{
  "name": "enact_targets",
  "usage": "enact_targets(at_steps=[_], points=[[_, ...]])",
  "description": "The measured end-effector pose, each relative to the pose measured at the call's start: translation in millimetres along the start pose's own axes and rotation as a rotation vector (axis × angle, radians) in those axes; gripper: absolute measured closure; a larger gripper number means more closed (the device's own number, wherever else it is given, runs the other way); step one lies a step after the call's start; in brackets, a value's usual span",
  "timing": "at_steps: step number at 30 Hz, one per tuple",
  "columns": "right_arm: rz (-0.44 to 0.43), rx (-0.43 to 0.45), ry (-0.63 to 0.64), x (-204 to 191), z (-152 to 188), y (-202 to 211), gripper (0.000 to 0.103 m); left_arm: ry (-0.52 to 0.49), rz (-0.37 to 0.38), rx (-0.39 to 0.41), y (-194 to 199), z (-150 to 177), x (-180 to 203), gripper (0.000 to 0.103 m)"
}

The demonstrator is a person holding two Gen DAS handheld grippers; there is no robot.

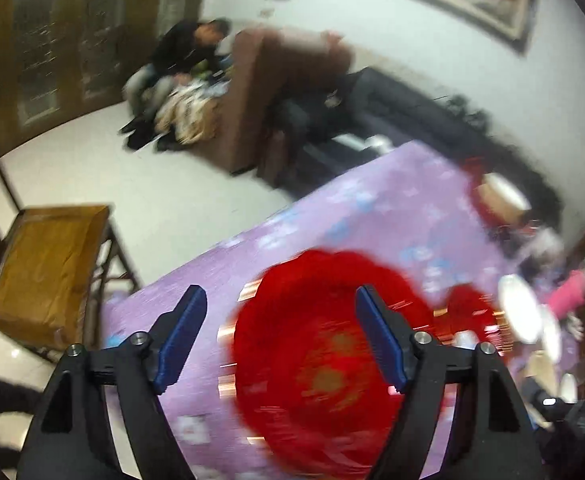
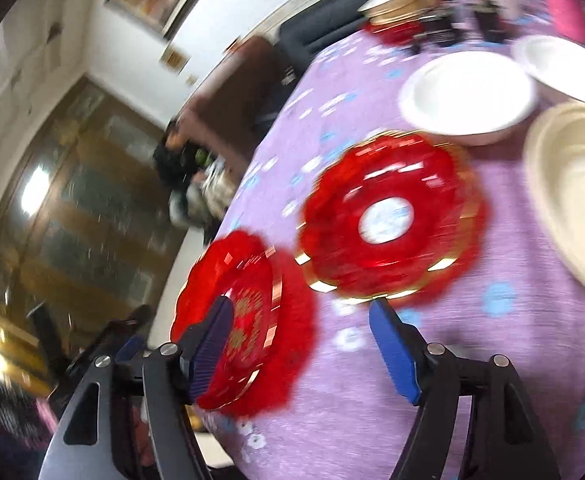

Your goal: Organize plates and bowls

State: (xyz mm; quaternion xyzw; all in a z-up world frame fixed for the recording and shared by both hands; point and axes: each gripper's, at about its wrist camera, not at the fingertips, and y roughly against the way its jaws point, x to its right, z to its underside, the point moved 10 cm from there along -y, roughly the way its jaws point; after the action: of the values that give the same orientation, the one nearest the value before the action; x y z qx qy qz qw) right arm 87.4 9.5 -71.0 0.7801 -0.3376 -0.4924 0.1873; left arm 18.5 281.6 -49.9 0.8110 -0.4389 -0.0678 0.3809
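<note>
My left gripper point(image 1: 280, 300) is open above a red scalloped plate with a gold pattern point(image 1: 324, 364) on the purple tablecloth point(image 1: 372, 208). The same plate shows in the right wrist view point(image 2: 236, 320) near the table's edge. My right gripper point(image 2: 300, 312) is open and empty, its left finger over that plate. A second red plate with a gold rim and a white centre point(image 2: 388, 220) lies just ahead. White bowls point(image 2: 468, 96) point(image 2: 564, 64) and a cream bowl point(image 2: 572, 192) lie beyond. Both views are blurred by motion.
A wooden chair point(image 1: 48, 272) stands left of the table. A person point(image 1: 180, 60) sits by a brown sofa point(image 1: 260, 92) across the room. More dishes point(image 2: 400, 0), dark items and a pink object point(image 2: 560, 0) crowd the table's far end.
</note>
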Motion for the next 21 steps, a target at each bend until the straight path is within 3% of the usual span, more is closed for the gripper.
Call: enact_targets(at_steps=[5,8,13,21], points=[[0.033,0.037,-0.121,41,-16,13,0.025,-0.173,0.158,-0.075,-5,6,87,0.024],[0.030,0.045,-0.153,53,-21,15,0.025,-0.292,0.208,-0.140,-21,17,136,0.024],[0.011,0.049,-0.191,62,-27,7,0.021,-0.378,0.200,-0.236,-53,30,177,0.024],[-0.020,0.014,-0.209,63,-38,-10,0.021,-0.347,0.150,-0.344,-94,41,186,0.024]])
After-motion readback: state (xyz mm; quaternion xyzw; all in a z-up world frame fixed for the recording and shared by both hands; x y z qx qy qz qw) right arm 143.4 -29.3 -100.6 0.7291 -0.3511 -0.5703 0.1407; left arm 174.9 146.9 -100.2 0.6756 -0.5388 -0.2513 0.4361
